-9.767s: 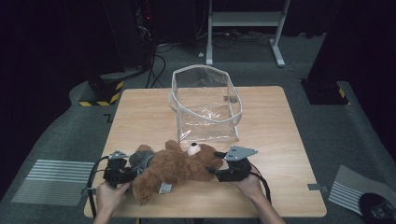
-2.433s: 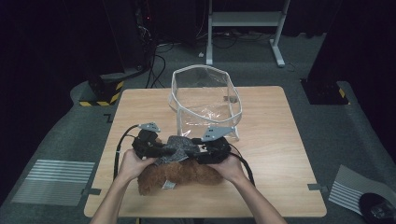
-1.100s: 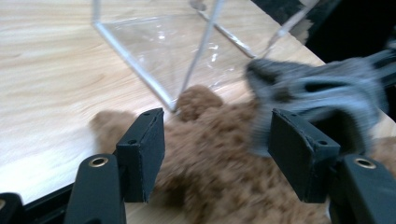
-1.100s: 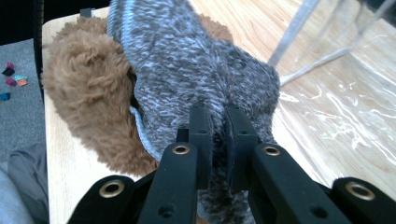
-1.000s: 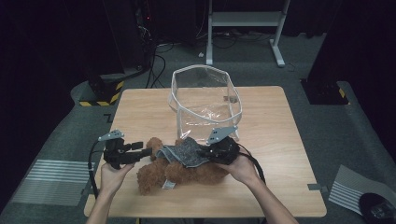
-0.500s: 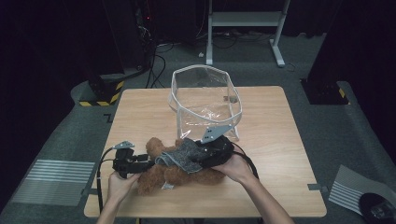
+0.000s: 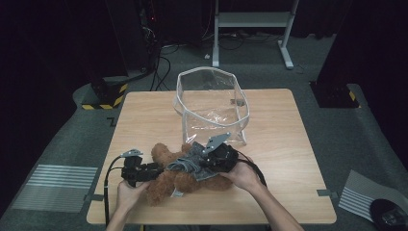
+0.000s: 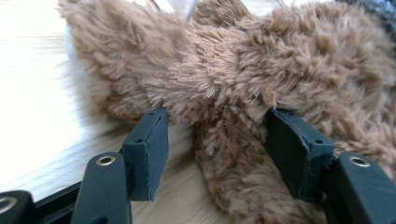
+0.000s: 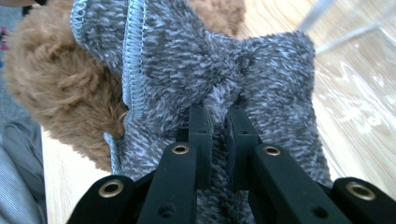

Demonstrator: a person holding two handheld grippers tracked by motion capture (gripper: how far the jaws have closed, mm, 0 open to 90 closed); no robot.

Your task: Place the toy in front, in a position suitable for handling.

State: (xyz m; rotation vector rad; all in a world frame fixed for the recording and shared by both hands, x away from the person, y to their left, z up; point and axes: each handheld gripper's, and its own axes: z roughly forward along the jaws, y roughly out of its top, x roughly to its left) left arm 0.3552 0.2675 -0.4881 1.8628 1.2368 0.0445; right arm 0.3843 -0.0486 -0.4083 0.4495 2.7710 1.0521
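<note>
table evenly lit | surroundings dark | gripper views bright, close fur soft-focused, wood glare

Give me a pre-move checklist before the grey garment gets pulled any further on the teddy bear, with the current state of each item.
1. Right tool pinches the grey garment: ok, its jaws are nearly together with a fold of knit between them.
2. Left tool has hold of the teddy bear: not ok, its jaws stand apart on either side of a furry limb, not closed on it.
3. Bear lies supported on the table: ok.
4. Clear bag is apart from the bear and hands: ok, it stands behind them in the high view.
5. Garment seated around the bear's body: cannot tell, the right hand and tool cover it.
</note>
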